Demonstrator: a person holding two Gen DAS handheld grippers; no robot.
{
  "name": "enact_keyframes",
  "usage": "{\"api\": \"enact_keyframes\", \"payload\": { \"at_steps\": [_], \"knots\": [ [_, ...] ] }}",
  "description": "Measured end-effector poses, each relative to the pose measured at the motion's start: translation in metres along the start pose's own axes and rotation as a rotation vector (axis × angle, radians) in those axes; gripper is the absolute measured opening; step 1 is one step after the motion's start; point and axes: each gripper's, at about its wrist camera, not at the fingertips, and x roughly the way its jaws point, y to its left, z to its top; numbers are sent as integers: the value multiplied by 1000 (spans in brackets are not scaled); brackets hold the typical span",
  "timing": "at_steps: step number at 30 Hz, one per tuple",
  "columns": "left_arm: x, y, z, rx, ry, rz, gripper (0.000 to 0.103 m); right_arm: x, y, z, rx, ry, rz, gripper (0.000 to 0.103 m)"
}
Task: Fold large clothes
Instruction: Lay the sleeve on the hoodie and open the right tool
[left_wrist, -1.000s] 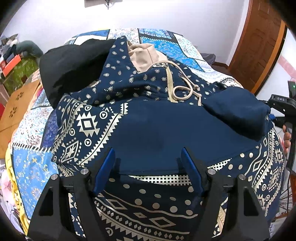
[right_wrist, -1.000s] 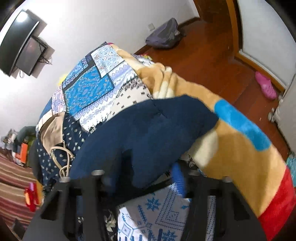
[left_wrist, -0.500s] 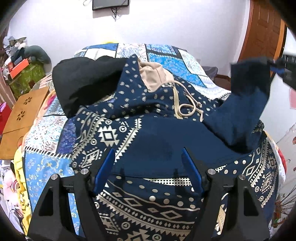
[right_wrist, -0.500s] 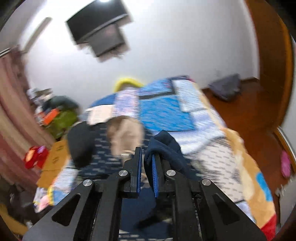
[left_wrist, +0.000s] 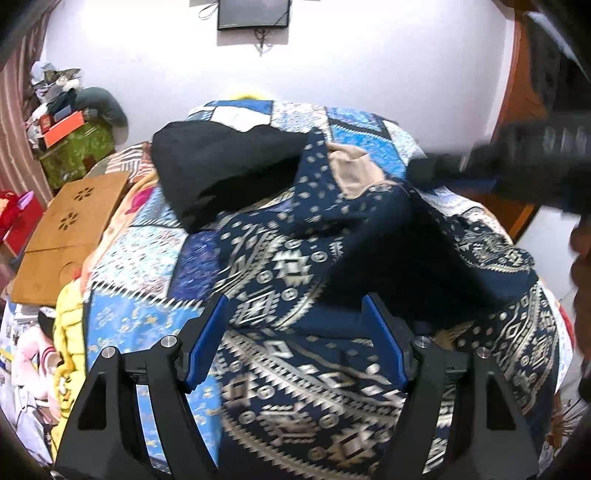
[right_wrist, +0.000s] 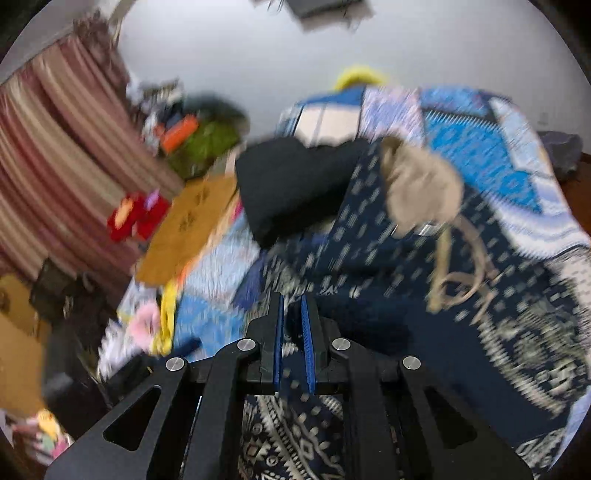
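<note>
One navy patterned hoodie (left_wrist: 295, 266) spread across the patchwork quilt (left_wrist: 140, 258), one black garment (left_wrist: 221, 173) beside its beige-lined hood. Left gripper (left_wrist: 295, 332) jaws wide apart, empty. Right gripper (right_wrist: 292, 325) pinched onto the plain navy sleeve (left_wrist: 391, 236).

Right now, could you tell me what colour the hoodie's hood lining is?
Beige lining inside the navy patterned hoodie; clearest in the left wrist view.

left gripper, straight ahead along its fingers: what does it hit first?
Most likely the patterned navy hoodie lying on the bed: the open left gripper frames it, nothing in between. Depth is unclear through the fisheye.
</note>
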Motion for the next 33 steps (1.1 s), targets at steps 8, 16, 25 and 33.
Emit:
{"api": "enact_keyframes", "payload": {
  "at_steps": [8, 16, 25, 33],
  "knots": [
    [4, 35, -23, -70, 71, 27, 73, 51, 8, -37, -17, 204, -4, 9],
    [3, 25, -22, -70, 79, 7, 73, -1, -7, -34, -40, 124, -38, 10],
    [17, -37, -4, 30, 68, -69, 76, -76, -70, -42, -37, -63, -260, 34],
    [69, -73, -1, 134, 174, -58, 73, -101, -152, -70, 154, -93, -392, 40]
  ]
}}
